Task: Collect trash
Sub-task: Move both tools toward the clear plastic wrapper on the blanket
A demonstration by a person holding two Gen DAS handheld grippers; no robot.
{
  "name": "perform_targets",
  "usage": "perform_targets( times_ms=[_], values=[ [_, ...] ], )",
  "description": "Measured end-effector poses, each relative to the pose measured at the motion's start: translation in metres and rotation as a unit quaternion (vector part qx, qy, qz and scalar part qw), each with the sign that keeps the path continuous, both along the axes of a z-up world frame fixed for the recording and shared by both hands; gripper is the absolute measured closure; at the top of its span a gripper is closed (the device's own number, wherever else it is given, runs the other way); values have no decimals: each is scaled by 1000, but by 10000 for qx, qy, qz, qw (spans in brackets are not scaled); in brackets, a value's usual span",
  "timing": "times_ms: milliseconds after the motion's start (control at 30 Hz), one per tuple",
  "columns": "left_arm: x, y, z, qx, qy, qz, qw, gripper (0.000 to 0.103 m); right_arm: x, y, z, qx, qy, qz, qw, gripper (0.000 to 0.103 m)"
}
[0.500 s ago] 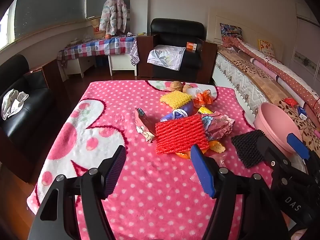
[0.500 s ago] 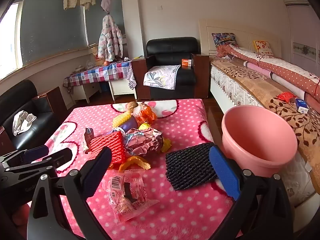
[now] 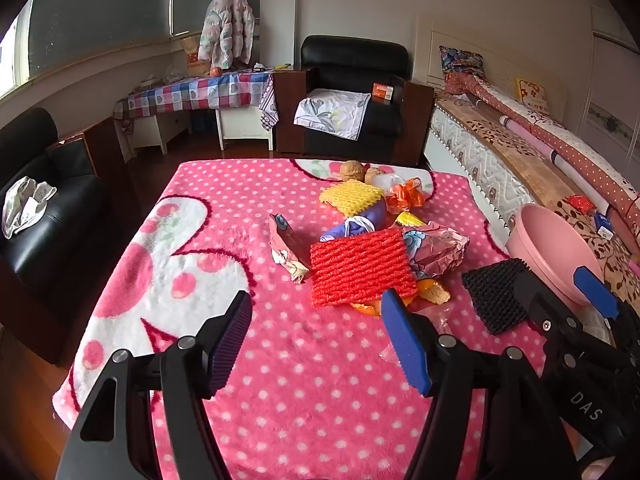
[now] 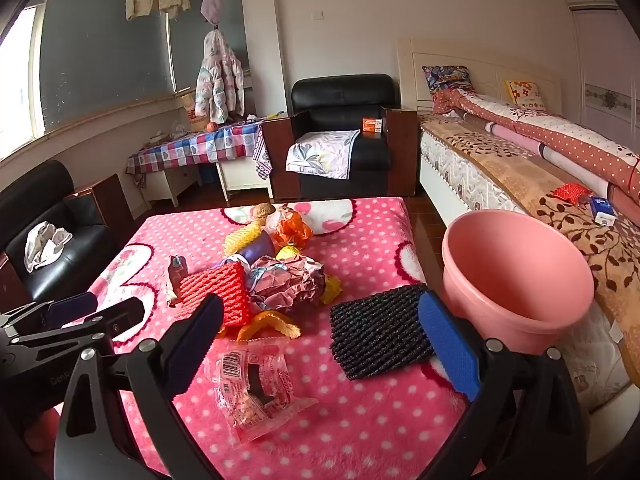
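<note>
A heap of trash lies on the pink dotted blanket (image 3: 280, 368): a red foam net (image 3: 360, 272) (image 4: 216, 292), a yellow foam net (image 3: 351, 196), crumpled printed paper (image 3: 436, 248) (image 4: 288, 280), orange plastic (image 3: 404, 196) and a small wrapper (image 3: 284, 244). A black foam net (image 4: 376, 332) lies to the right, beside the pink basin (image 4: 516, 280). A clear plastic wrapper (image 4: 252, 384) lies nearest, below my right gripper (image 4: 320, 308), which is open and empty. My left gripper (image 3: 316, 316) hovers, open and empty, in front of the red net.
A bed (image 4: 520, 168) runs along the right edge behind the basin. Black armchairs stand at the far end (image 3: 352, 92) and on the left (image 3: 44, 208). A checked table (image 3: 192, 96) is at the back left. The blanket's left half (image 3: 168, 264) holds no objects.
</note>
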State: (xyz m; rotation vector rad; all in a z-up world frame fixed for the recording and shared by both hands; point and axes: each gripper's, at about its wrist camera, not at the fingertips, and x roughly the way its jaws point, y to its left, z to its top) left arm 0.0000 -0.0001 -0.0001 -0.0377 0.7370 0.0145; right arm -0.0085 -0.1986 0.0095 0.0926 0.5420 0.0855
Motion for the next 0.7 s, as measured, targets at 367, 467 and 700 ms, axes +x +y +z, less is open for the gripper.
perform_targets(
  times_ms=[367,467,700],
  values=[
    [0,0,0,-9,25,1,10000,36,0,0,-1,1,0,0,10000,5],
    [0,0,0,-12,31,0,10000,36,0,0,-1,3,6,4,10000,5],
    [-1,-2,-4,-18,49,0,10000,36,0,-1,-1,0,8,3,10000,5]
  ],
)
